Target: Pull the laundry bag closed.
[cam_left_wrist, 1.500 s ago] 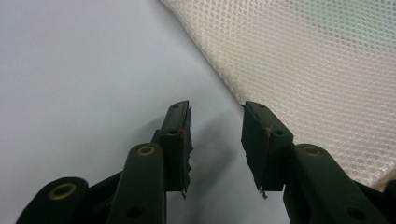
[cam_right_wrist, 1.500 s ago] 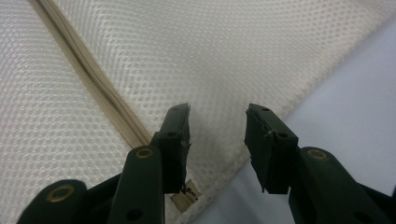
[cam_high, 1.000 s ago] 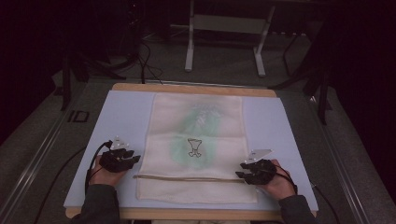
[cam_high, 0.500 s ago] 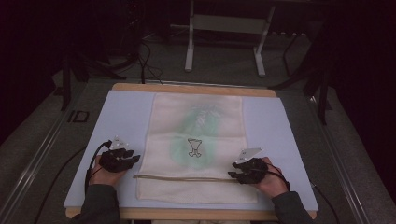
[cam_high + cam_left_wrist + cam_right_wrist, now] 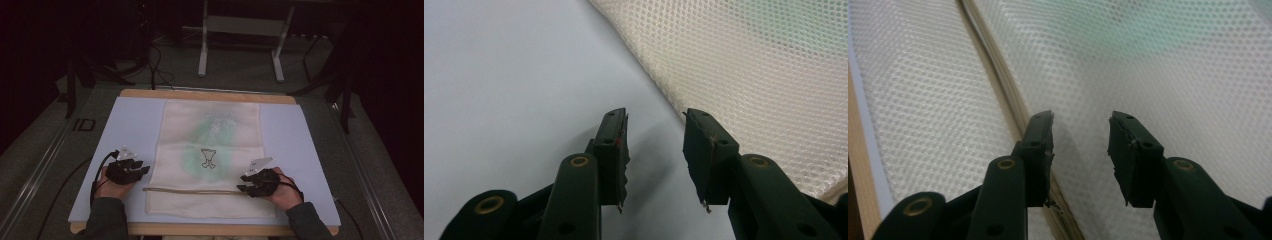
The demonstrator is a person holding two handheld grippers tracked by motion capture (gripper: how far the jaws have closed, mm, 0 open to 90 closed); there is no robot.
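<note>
The cream mesh laundry bag (image 5: 212,160) lies flat in the middle of the pale blue table mat (image 5: 135,120), its tan zipper band (image 5: 195,190) running left to right near the person. The right gripper (image 5: 242,182) sits over the band's right end; its jaws have just been closing but stand apart with nothing pinched. The left gripper (image 5: 144,169) rests just off the bag's left edge, jaws apart and empty. Best to pinch the zipper band squarely and low, not loose mesh

Bag (image 5: 1173,75): cream cloth mesh, rough honeycomb weave, with a corded seam (image 5: 998,80). Mat (image 5: 499,75): smooth, matt, pale blue. Table (image 5: 210,94) edge: bare wood.
</note>
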